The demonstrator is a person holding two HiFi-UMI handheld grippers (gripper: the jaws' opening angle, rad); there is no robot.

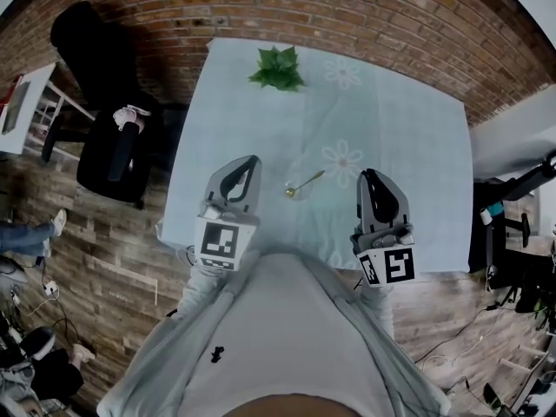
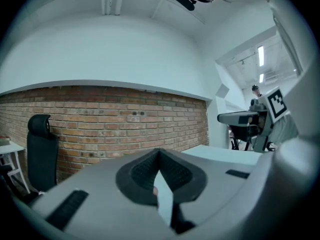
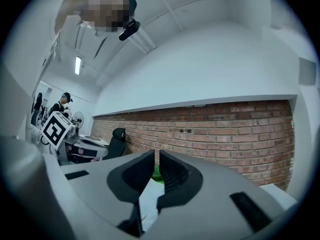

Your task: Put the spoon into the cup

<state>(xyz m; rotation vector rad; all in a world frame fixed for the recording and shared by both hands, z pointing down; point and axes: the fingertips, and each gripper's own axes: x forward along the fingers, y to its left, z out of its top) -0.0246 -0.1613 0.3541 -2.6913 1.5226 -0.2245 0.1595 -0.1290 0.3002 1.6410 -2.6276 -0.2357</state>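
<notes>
Head view: left gripper (image 1: 251, 161) and right gripper (image 1: 370, 175) are held above the near edge of the worktop (image 1: 408, 129). The spoon (image 1: 306, 182) lies between and just beyond them, its near end at a small clear cup (image 1: 291, 192); whether it sits inside, cannot tell. A plant (image 1: 278, 68) stands at the far edge.

Left gripper view: left gripper (image 2: 160, 152) has its tips together and is empty, with a brick wall (image 2: 100, 119) ahead.

Right gripper view: right gripper (image 3: 156, 155) is nearly together, showing a thin slit with nothing in it.

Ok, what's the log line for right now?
left gripper: shut, empty | right gripper: narrow gap, empty | spoon: on table, one end at cup
</notes>
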